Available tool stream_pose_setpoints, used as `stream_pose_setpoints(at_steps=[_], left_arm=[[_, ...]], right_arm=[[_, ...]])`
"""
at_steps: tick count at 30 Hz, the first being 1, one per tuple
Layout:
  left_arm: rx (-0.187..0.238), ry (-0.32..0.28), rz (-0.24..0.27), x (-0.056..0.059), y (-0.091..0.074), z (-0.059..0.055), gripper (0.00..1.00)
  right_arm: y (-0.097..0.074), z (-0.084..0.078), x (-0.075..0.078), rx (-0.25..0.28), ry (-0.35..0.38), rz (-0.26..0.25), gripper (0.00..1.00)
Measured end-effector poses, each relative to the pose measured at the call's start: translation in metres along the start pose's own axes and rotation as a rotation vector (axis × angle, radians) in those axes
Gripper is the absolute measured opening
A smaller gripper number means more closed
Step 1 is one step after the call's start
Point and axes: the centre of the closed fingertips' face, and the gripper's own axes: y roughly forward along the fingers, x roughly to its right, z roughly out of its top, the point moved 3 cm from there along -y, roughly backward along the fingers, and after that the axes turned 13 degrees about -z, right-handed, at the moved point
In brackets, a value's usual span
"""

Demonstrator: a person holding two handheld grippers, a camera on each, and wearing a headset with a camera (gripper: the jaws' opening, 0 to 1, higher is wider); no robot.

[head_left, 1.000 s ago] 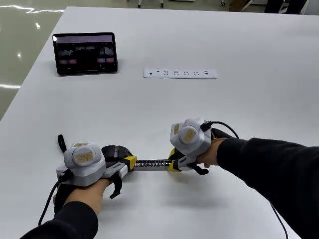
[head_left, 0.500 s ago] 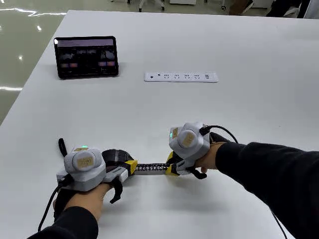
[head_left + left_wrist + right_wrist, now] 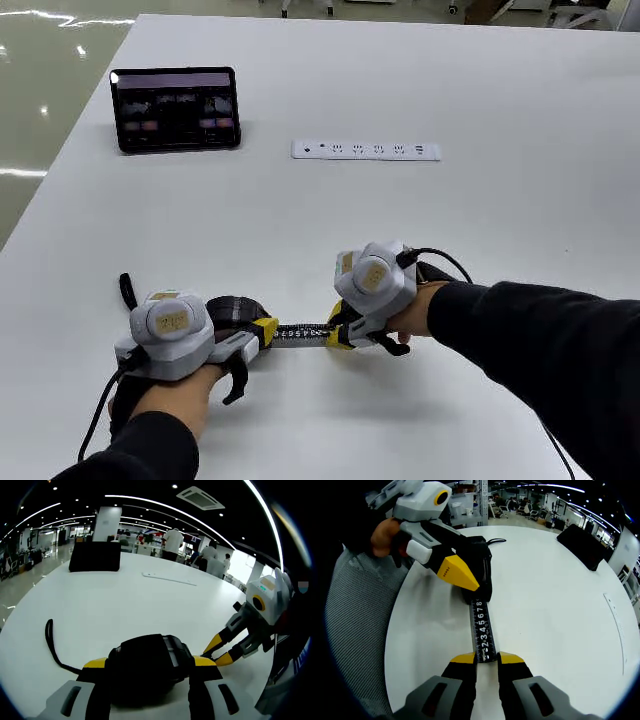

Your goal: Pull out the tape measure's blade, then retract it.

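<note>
Left tongs (image 3: 150, 662): closed around the black tape measure (image 3: 232, 309), on the table (image 3: 400, 80) toward its left edge.
Right tongs (image 3: 486, 657): pinching the blade (image 3: 481, 625) tip, near the case.
Blade writing: numbers 2 to 8.
Room: bare table ahead; tablet (image 3: 176, 106) and power strip (image 3: 366, 150) well apart.

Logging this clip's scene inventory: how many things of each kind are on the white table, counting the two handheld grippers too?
Tape measure: 1
Tablet: 1
Power strip: 1
Grippers: 2 (left gripper, right gripper)
Total: 5
</note>
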Motion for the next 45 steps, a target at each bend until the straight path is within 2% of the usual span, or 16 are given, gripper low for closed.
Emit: stream_pose_setpoints(at_steps=[38,45], left_arm=[[0.005,-0.009,-0.005,-0.001,-0.001,0.000,0.58],[0.008,-0.010,-0.006,-0.001,-0.001,0.000,0.58]], right_arm=[[0.021,0.029,-0.009,0.038,0.012,0.006,0.11],[0.028,0.039,-0.012,0.050,0.014,0.006,0.11]])
